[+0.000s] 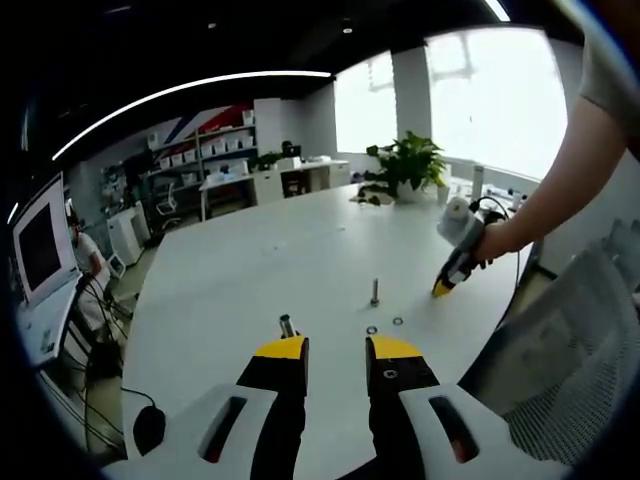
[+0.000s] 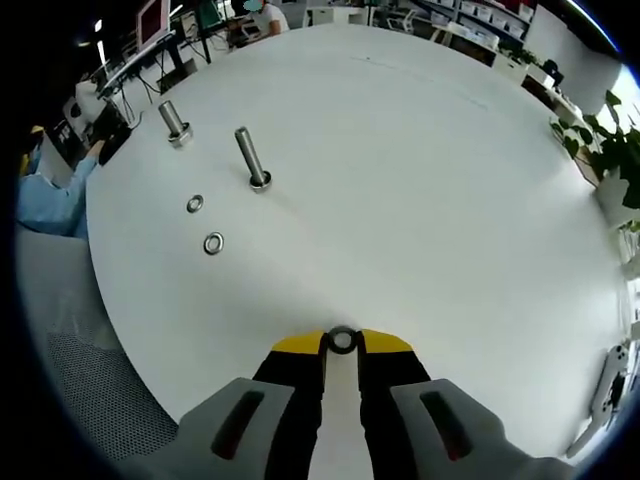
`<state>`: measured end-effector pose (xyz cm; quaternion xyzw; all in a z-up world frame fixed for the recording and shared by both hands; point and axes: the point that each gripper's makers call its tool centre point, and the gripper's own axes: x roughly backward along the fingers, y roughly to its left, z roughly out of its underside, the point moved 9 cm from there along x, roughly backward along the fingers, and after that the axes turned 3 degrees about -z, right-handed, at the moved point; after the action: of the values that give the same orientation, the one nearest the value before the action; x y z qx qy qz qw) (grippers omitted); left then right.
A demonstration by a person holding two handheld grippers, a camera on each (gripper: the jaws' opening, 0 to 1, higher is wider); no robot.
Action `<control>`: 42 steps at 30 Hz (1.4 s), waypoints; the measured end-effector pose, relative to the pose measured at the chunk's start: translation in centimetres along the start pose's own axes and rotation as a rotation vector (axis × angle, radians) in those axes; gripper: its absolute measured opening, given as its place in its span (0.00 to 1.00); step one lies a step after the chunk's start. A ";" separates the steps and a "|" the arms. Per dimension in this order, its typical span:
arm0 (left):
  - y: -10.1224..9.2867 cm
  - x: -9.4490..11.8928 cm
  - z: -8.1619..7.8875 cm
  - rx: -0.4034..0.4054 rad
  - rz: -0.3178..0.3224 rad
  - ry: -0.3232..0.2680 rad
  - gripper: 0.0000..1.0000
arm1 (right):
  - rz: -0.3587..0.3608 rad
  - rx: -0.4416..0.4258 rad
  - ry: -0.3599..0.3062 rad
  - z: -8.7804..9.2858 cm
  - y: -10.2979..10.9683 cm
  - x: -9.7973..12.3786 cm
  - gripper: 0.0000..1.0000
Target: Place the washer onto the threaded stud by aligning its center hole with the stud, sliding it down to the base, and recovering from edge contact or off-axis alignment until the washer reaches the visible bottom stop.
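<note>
In the right gripper view, the right gripper (image 2: 342,342) has a small round washer (image 2: 342,340) pinched between its two yellow tips. The washer sits right at the very end of the jaws, just above the big white table (image 2: 420,180). Farther off on the table stands a tall threaded stud (image 2: 251,158), straight up. It is well apart from the held washer, up and to the left in this view. A second, shorter stud (image 2: 174,122) stands beyond it, close to the table edge. Two more washers lie flat on the table near the tall stud: one loose washer (image 2: 213,243) and another loose washer (image 2: 195,204). They do not touch each other or the stud. In the left gripper view, the left gripper (image 1: 336,350) has its jaws spread apart with nothing between them. The short stud (image 1: 287,325) stands just past its left tip. The tall stud (image 1: 375,292) is farther out. A person's hand (image 1: 492,240) holds the right gripper (image 1: 441,288) with its tip down at the table, off to the right of the tall stud. A green plant (image 1: 408,165) sits at the far side of the table.
</note>
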<state>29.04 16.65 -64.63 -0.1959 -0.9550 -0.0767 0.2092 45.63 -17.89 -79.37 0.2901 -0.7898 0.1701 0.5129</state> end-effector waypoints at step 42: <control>0.1 0.2 -0.2 0.003 -0.004 -0.021 0.21 | -0.036 0.115 -0.170 -8.0 3.3 2.0 0.13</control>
<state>28.95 16.75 -64.39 -0.1943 -0.9577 -0.0736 0.1992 48.61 -11.42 -74.13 0.3467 -0.8141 0.1805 0.4296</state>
